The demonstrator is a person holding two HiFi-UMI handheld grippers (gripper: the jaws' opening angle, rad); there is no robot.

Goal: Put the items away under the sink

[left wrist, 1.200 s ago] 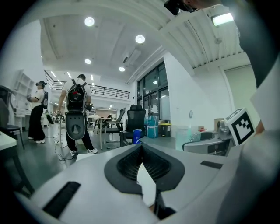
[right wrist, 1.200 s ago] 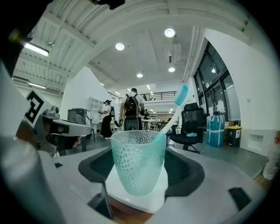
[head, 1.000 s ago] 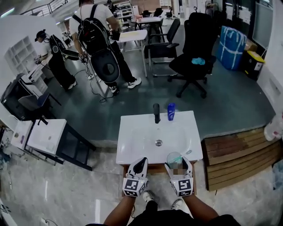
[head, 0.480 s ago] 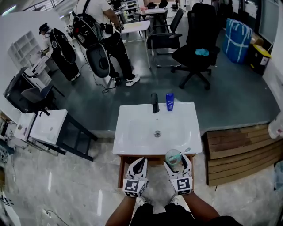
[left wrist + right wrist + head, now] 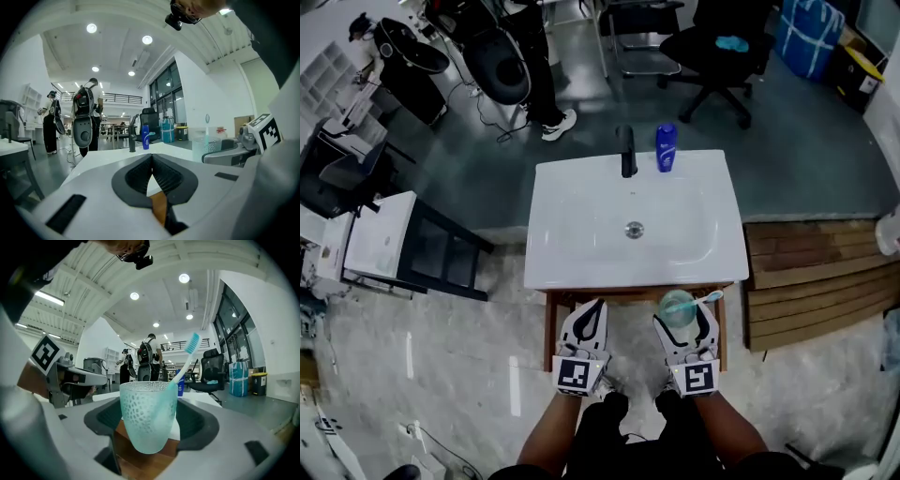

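Cup point(image 5: 677, 307) of frosted pale-green plastic, pinched in the right gripper point(image 5: 685, 317), hangs just off the near edge of the sink point(image 5: 581, 246), toward that edge's right end. The right gripper view shows the dark pads point(image 5: 202, 423) closed on the cup's point(image 5: 147, 414) two sides, with the cup upright between them. A teal toothbrush point(image 5: 186, 358) stands in it, leaning to the right, bristle head up and clear of the rim; from the head view its head point(image 5: 711, 296) pokes out toward the sink's near right corner.

The left gripper point(image 5: 592, 309) hovers beside it, also just off the sink's near edge and nearer the middle of that edge. Its jaws are pressed together at the tips with nothing between them; the left gripper view point(image 5: 151, 169) shows only a thin wedge of white sink and brown wood through the slit below the tips.

Under the sink's near rim a wooden frame point(image 5: 619, 295) shows, and both grippers sit over it. At the far edge of the sink a black tap point(image 5: 628, 151) stands near the middle, and a blue bottle point(image 5: 666, 147) stands upright just to its right. The basin's drain point(image 5: 635, 230) lies at the middle of the sink. Wooden steps point(image 5: 811, 272) adjoin the sink on its right side.
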